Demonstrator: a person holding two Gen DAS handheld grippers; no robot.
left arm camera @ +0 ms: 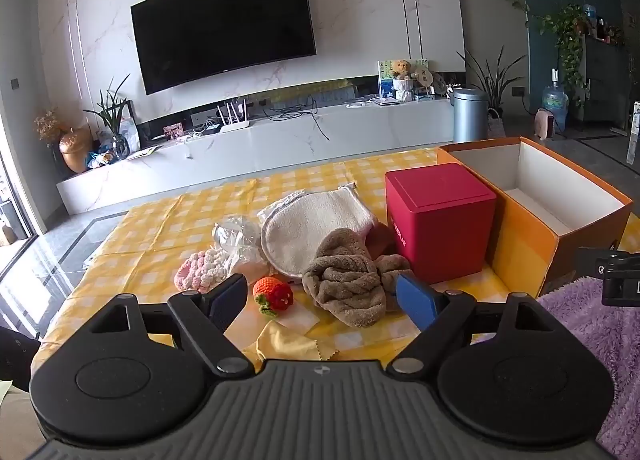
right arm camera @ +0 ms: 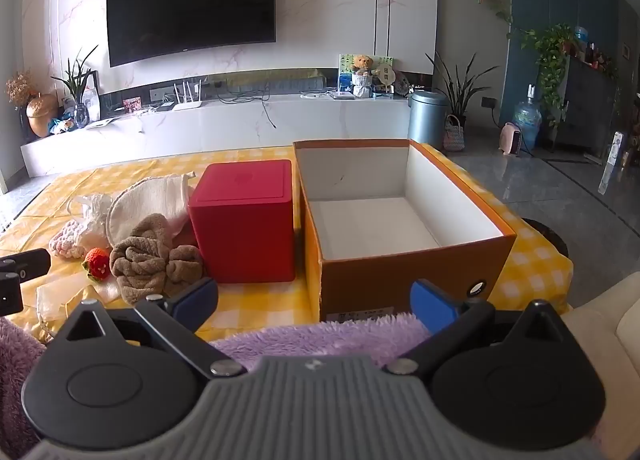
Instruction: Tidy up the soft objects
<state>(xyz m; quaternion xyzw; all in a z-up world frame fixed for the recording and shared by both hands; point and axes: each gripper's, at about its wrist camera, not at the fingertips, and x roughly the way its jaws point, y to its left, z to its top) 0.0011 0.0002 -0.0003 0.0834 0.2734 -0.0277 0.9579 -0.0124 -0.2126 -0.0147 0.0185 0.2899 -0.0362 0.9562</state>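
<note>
Left tongs (left arm camera: 322,298): released, jaws spread wide, nothing between them; I held them just short of the brown towel (left arm camera: 346,280) and the crocheted strawberry (left arm camera: 274,296).

Right tongs (right arm camera: 314,296): released, also bare; I held them over a purple fluffy cloth (right arm camera: 320,334) at the near edge, facing the orange box (right arm camera: 400,272).

Soft items, heaped together on the yellow checked surface (left arm camera: 160,232): brown towel, strawberry, pink knitted piece (left arm camera: 196,270), white round cloth (left arm camera: 316,228), a crinkled clear bag (left arm camera: 236,238).

Containers: red lidded box (right arm camera: 244,228), closed, just right of the heap; orange box beside it, open and bare inside.

Step, as I judged it: the very start, nothing yet gathered. Next move called for lowering the left tongs onto the towel and clenching on a thick fold, then carrying it to the open box.

Unclear: the bag's contents; how far the purple cloth ran past the frame; flat pale scraps (left arm camera: 288,340) under the left tongs.
</note>
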